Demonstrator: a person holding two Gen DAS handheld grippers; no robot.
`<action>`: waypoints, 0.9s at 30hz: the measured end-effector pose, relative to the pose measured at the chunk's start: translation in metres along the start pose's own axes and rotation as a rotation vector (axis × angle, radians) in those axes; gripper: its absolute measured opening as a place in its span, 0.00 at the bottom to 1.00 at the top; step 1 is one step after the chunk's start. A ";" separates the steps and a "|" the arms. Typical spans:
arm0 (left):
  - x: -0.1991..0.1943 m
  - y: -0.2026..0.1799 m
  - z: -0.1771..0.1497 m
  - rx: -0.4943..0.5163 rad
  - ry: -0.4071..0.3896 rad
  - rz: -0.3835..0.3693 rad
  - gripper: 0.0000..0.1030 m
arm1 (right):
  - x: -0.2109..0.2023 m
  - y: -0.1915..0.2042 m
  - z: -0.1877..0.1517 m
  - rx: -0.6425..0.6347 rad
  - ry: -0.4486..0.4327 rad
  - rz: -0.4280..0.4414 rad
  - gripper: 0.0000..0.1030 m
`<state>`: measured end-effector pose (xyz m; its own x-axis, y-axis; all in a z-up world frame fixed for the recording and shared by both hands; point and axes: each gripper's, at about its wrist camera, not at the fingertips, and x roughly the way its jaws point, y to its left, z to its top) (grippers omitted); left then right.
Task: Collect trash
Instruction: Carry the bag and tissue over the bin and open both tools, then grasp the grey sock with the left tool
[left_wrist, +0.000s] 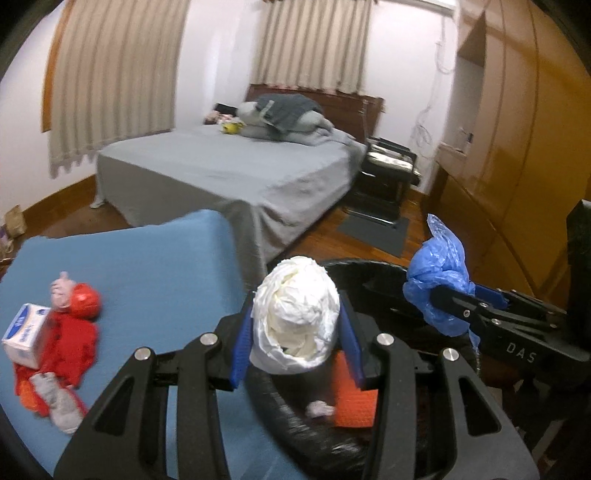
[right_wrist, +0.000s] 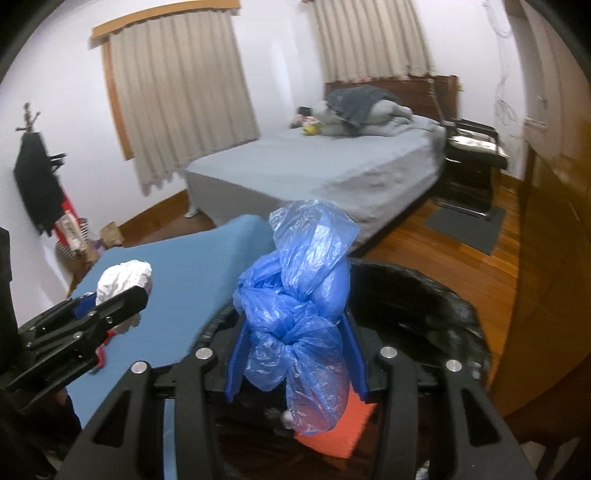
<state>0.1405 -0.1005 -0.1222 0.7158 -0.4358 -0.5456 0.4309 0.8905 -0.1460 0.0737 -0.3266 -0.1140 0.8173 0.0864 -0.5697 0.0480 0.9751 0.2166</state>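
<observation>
Left wrist view: left gripper clamped on white paper wad, right gripper on blue plastic bag, both over black bin.

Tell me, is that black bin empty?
Not empty. Inside the black bin lie an orange piece and a small pale scrap.

A crumpled white paper wad, rounded and creased, sits low in the centre of the left wrist view, pinched between two blue pads above the rim of a black bin. A knotted blue plastic bag, thin and see-through, stands upright in the centre of the right wrist view, its loose top flaring upward. Inside the bin, at the lower centre, lie an orange sheet and a small grey scrap.
</observation>
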 end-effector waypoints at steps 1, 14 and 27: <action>0.006 -0.005 0.000 0.006 0.007 -0.011 0.40 | 0.000 -0.005 -0.001 0.008 0.003 -0.011 0.45; 0.043 -0.031 -0.011 0.042 0.070 -0.115 0.64 | -0.001 -0.061 -0.012 0.080 0.015 -0.122 0.65; 0.001 0.026 -0.013 0.002 0.003 0.078 0.79 | 0.002 -0.008 -0.005 0.021 -0.016 -0.044 0.93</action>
<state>0.1450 -0.0764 -0.1377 0.7460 -0.3646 -0.5574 0.3747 0.9216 -0.1014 0.0724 -0.3333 -0.1211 0.8232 0.0401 -0.5663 0.0958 0.9734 0.2082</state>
